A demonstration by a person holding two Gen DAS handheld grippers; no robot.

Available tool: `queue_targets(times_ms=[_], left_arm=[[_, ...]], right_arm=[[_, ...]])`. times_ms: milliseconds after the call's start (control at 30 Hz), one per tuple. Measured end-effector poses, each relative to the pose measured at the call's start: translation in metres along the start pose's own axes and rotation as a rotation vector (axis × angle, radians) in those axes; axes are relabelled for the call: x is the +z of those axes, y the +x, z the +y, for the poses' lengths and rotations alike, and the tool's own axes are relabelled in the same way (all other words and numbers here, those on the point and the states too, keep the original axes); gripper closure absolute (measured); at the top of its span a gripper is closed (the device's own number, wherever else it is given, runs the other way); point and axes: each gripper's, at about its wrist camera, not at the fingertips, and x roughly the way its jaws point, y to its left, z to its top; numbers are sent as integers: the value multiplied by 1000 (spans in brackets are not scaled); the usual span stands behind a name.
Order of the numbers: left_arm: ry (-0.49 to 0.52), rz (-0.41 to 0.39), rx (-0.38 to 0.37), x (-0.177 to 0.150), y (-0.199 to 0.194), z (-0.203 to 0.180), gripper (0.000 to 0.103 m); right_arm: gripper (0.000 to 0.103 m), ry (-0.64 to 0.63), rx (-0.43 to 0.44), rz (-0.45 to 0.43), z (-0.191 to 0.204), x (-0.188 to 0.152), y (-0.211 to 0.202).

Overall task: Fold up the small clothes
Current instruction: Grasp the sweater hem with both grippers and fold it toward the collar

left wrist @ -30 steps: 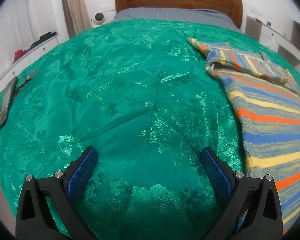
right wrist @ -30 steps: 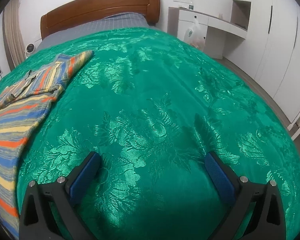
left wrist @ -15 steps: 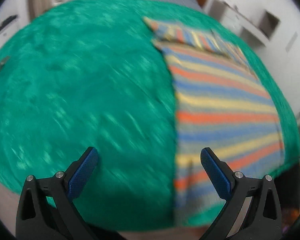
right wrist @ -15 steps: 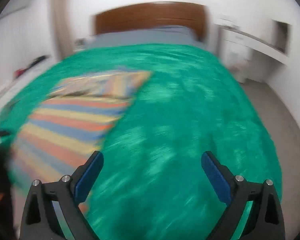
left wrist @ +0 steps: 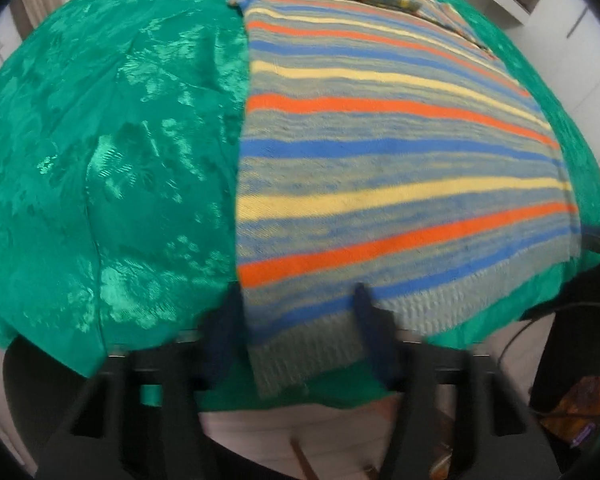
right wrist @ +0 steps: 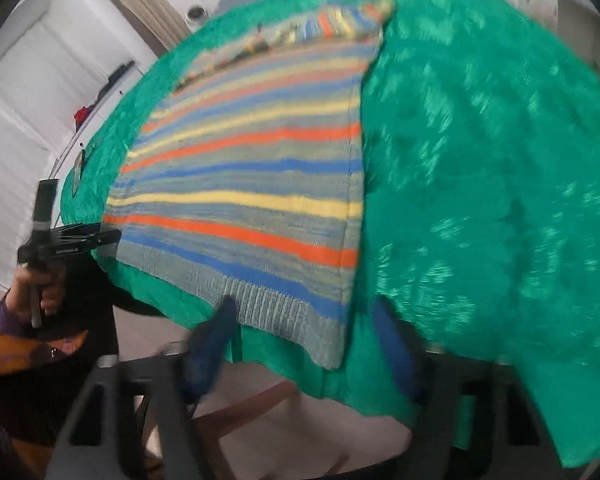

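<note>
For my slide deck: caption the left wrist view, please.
Open left gripper straddles the near-left hem corner of a striped sweater lying flat on a green bedspread.

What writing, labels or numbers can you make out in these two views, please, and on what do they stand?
White lettering on the black body of the left gripper, seen from the right wrist view: one short line, too small and blurred to read.

Striped sweater: no text or label shows.

Green bedspread: a woven leaf pattern only, no text.

Nothing else in either view carries readable writing.
</note>
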Motion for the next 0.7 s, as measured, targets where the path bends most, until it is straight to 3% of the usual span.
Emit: queue_targets(times_ms=[67,200,400,500,700], left_arm=[[3,1,41,-2,-3,0,100],[-62,-20,-53,-11,-19,13,100],[-165,-148,-207,5,-59,33,100],[-203,-242,-252,39,-74,47,100],[-239,-370,-224,141,-74,68,100]], right_arm=[[96,11,-20,33,-1,-1,5],[97,46,42,-10,-2,0,-18],[97,56,140,-183,9,22,-66],[97,25,135,-279,15,56,-79],[97,28,96,-408,-3,155,-79]])
